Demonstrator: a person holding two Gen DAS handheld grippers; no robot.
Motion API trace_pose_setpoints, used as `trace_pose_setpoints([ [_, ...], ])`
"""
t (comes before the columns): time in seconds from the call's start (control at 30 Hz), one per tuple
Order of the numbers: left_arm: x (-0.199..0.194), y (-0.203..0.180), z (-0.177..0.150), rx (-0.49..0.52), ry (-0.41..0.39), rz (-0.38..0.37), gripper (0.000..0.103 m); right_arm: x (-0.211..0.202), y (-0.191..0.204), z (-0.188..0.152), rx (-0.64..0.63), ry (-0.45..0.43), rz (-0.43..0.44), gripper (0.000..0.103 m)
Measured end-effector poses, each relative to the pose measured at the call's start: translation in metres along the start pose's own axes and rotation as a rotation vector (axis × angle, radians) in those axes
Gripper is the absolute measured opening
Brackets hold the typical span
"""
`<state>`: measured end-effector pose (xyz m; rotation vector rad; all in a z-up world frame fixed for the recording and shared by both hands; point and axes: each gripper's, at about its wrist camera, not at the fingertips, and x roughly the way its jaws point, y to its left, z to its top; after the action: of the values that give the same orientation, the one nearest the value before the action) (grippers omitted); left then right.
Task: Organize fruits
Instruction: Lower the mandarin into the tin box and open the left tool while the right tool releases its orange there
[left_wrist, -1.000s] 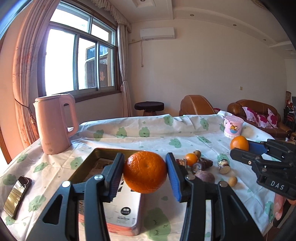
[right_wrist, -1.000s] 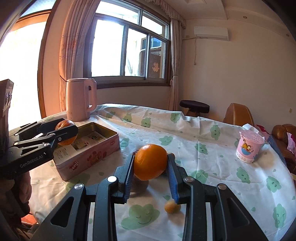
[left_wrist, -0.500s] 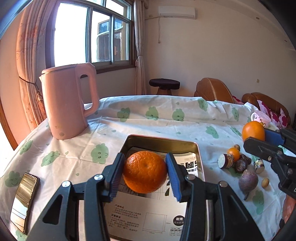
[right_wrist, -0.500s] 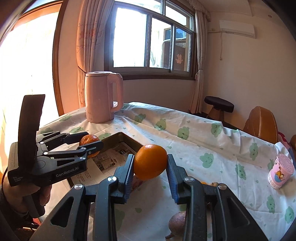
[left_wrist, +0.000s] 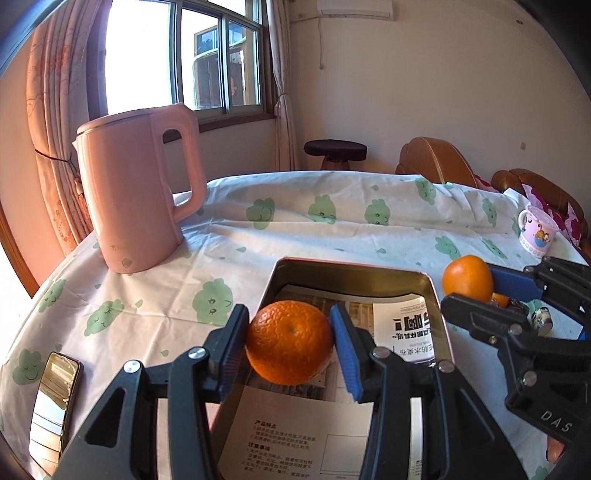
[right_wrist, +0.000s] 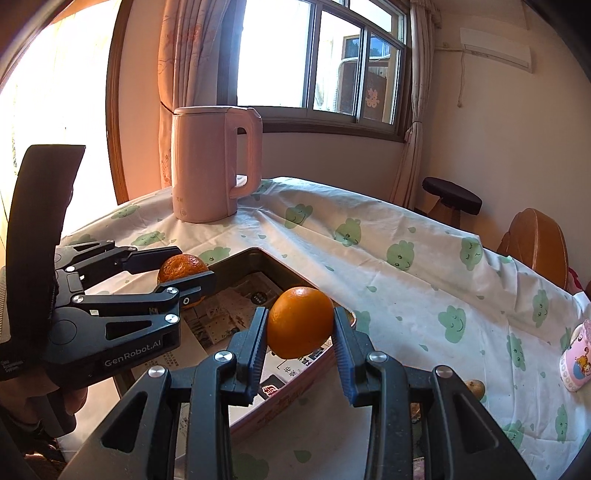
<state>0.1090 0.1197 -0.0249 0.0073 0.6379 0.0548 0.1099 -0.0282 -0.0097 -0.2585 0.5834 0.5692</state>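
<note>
The left hand-held gripper (left_wrist: 290, 347) is squeezing a bumpy, dark orange tangerine (left_wrist: 289, 341) btwn its two blue pads. The fruit is hanging over the open pink metal tin w/ printed paper sheets inside (left_wrist: 437, 314).

The right hand-held gripper (right_wrist: 300, 338) is clamped on a smooth round orange (right_wrist: 300, 322), holding it over the tin's near corner & right rim.

Just right of the tin, a few small fruits are lying on the white cloth w/ green cloud faces covering the tabletop (left_wrist: 295, 236). A shiny phone (left_wrist: 51, 402) is lying near the left edge.

Farther back, a tall pink plastic kettle (left_wrist: 136, 195) is standing on the left. A small pink cartoon cup (left_wrist: 535, 236) is sitting far right. Behind the tabletop are a dark round stool (left_wrist: 335, 151) & a brown leather sofa (left_wrist: 436, 166).
</note>
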Motion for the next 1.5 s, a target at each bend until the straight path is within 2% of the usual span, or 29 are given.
trace_pose_setpoints([
  [0.67,0.017,0.003,-0.008,0.025,0.063,0.021,0.048,0.029,0.017,-0.003,-0.016,0.063,0.019,0.036],
  [1.33,0.014,0.0,-0.009,0.07,0.047,0.058,0.049,0.04,0.025,-0.012,-0.052,0.116,-0.001,0.036],
  [1.43,0.011,0.0,-0.008,0.065,0.035,0.064,0.059,0.041,0.026,-0.012,-0.055,0.12,0.002,0.04],
  [1.5,0.008,-0.001,-0.008,0.068,0.022,0.072,0.063,0.039,0.028,-0.012,-0.06,0.114,0.006,0.048],
])
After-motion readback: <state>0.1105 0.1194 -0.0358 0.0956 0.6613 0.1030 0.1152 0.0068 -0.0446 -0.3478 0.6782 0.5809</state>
